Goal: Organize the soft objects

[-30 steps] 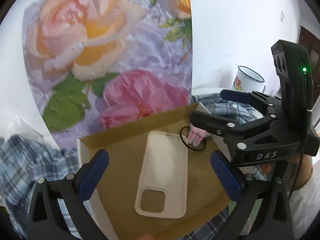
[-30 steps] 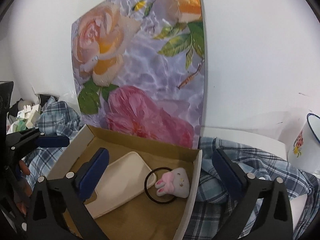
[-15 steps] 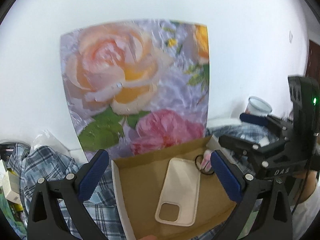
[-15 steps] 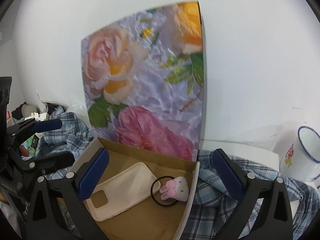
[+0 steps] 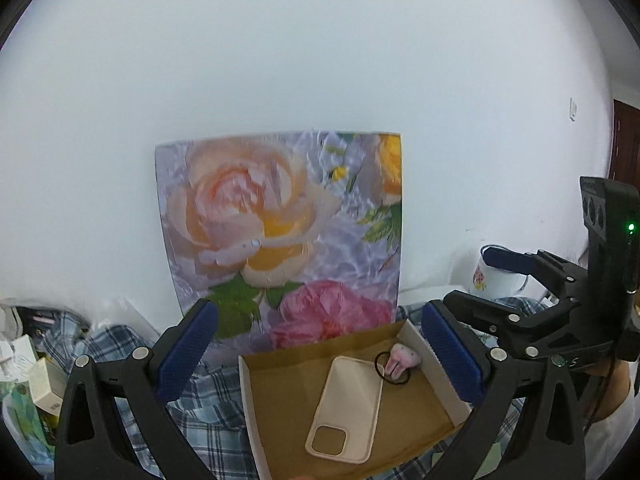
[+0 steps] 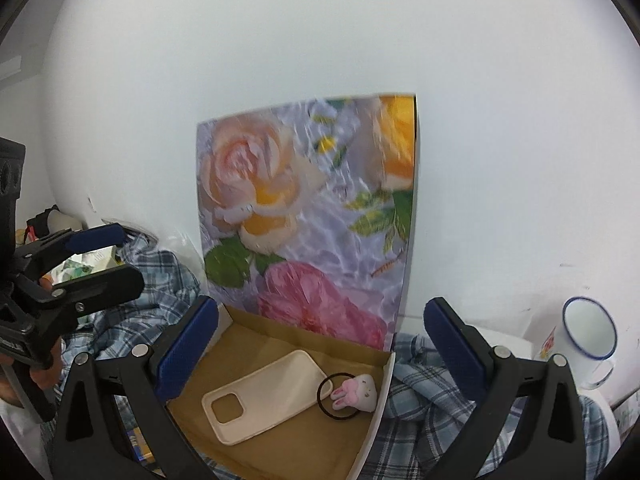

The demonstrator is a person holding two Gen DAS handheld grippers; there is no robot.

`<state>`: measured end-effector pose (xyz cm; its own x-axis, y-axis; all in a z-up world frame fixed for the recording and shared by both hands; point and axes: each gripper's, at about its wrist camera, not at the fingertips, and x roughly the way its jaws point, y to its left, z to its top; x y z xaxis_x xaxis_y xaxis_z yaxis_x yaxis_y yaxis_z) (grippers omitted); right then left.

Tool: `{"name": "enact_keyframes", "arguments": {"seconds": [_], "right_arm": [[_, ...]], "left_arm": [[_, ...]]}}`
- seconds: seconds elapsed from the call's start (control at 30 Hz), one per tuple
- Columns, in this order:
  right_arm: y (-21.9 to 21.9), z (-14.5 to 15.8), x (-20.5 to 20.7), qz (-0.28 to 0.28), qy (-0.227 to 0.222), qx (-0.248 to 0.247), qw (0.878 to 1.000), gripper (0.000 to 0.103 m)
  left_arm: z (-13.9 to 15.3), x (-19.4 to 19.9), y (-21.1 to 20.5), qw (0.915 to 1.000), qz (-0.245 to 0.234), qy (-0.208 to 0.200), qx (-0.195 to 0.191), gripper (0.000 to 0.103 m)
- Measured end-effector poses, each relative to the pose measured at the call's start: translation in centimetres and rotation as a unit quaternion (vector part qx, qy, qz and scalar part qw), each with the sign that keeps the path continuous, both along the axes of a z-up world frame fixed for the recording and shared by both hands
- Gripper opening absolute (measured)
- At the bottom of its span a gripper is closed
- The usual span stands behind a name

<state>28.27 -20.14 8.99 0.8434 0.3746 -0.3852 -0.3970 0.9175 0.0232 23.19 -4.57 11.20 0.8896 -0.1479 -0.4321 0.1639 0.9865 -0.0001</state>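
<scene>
An open cardboard box (image 5: pixel 412 408) (image 6: pixel 276 436) holds a cream phone case (image 5: pixel 348 408) (image 6: pixel 266 394) and a black hair tie with a pink-and-white bunny (image 5: pixel 402 360) (image 6: pixel 356 394). Its flowered lid (image 5: pixel 284 236) (image 6: pixel 308 216) stands upright against the wall. My left gripper (image 5: pixel 318 352) is open and empty, above and in front of the box. My right gripper (image 6: pixel 320 344) is open and empty, also back from the box. Each gripper shows in the other's view: the right one (image 5: pixel 480 280), the left one (image 6: pixel 108 256).
The box sits on a blue plaid cloth (image 5: pixel 120 356) (image 6: pixel 432 384). A white enamel mug with a blue rim (image 6: pixel 586 344) (image 5: pixel 494 280) stands at the right. Small boxes and clutter (image 5: pixel 32 380) (image 6: pixel 80 264) lie at the left. A white wall is behind.
Both grippers have pulled back and up from the box, so the box looks smaller and the whole lid shows. Both stayed open and empty.
</scene>
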Motion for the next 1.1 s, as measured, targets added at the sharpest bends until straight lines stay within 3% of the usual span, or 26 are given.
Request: {"name": "enact_keyframes", "arguments": {"seconds": [0.3,0.7,1.1], "right_arm": [[0.4,3.8,-3.8,0.009,-0.043,-0.001,0.999,0.103],[0.7,6.8,-7.9,0.019,-0.081,0.008,0.996,0.103],[0.5,10.5,-13.1,0.005,-0.144,-0.014,0.989,0.103]], "left_arm": [[3.6,-3.6,-0.8,0.9985,0.000,-0.055,0.003,0.103],[6.7,-7.6,-2.0,0.9956,-0.013,-0.093,-0.010,0.103],[10.0,-11.9,-1.7,0.9909,0.016,-0.133,0.008,0.103]]}}
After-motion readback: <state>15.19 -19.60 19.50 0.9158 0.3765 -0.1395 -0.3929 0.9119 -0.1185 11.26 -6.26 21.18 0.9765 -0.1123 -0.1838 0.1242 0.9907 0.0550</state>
